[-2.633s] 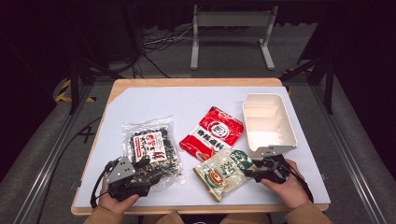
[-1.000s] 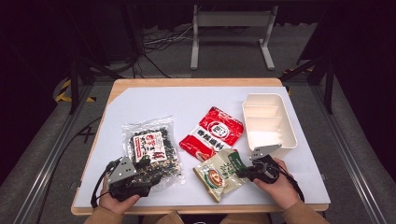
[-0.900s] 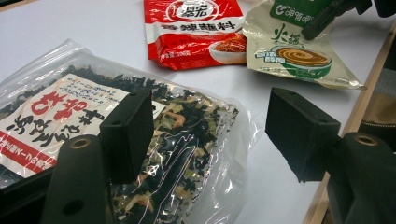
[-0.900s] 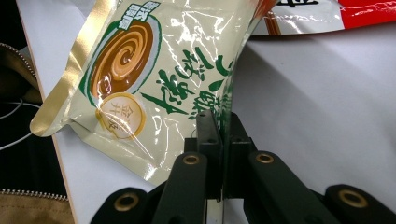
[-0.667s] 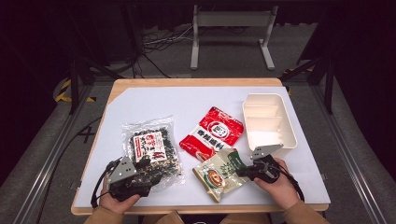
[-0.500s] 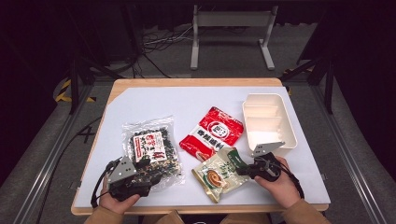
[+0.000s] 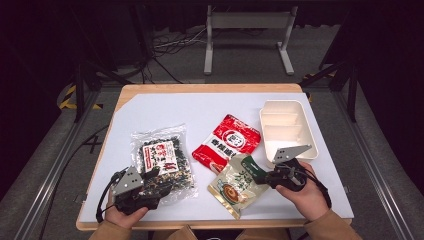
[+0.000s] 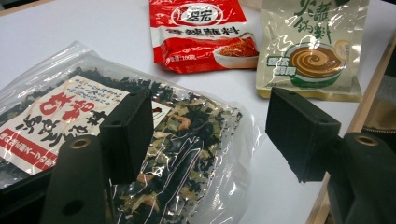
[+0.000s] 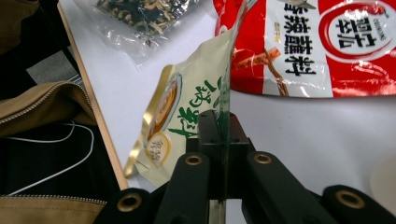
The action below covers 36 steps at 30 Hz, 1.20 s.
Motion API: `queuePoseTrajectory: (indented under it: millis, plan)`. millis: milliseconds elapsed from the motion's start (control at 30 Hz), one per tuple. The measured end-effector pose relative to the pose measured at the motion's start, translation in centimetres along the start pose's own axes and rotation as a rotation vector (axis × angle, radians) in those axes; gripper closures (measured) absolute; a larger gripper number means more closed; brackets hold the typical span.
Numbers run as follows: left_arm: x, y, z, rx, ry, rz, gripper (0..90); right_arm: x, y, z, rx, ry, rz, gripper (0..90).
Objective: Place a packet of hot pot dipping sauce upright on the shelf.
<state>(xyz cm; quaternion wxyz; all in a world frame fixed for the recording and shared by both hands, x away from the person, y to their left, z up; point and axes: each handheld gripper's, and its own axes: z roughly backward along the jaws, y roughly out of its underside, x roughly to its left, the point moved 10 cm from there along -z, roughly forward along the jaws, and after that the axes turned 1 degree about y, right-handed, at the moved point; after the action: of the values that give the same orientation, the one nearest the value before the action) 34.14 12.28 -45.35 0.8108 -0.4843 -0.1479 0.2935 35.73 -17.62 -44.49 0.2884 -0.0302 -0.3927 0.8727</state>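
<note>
Pinching the beige sauce packet [image 9: 187, 116] by its edge, the right hand-held gripper [image 7: 263, 178] has it clamped, tilted off the desk [image 7: 165, 107]; looks like the lift step; next probably the white tray [image 7: 305, 131] just beyond it; left hand-held gripper [image 8: 210, 135] sits open over the seaweed bag [image 8: 177, 140].

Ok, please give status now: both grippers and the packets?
Right gripper shut on green sauce packet, edge raised. Left gripper open over seaweed bag. Red packet flat nearby.
</note>
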Motion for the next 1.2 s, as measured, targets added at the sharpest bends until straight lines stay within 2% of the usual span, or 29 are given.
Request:
queuePoseTrajectory:
  millis: [133, 333, 533, 900, 1200]
  plan:
    - [0.2, -0.1, 0.3, -0.007, -0.003, 0.006, 32.8, 0.7, -0.8, 0.7, 0.005, -0.001, 0.033, 89.0]
    - [0.7, -0.3, 0.8, -0.023, -0.021, 0.018, 32.8, 1.9, -2.0, 1.5, 0.030, 0.026, 0.124, 89.1]
    - [0.9, -0.3, 1.0, -0.031, -0.028, 0.022, 32.7, 2.8, -2.9, 2.2, 0.050, 0.031, 0.185, 89.0]
    - [1.5, -0.5, 1.5, -0.046, -0.043, 0.036, 32.7, 3.1, -3.8, 3.4, 0.064, 0.071, 0.246, 88.9]
    - [1.8, -0.5, 1.8, -0.052, -0.055, 0.035, 32.7, 2.6, -5.0, 4.9, 0.059, 0.118, 0.283, 89.0]
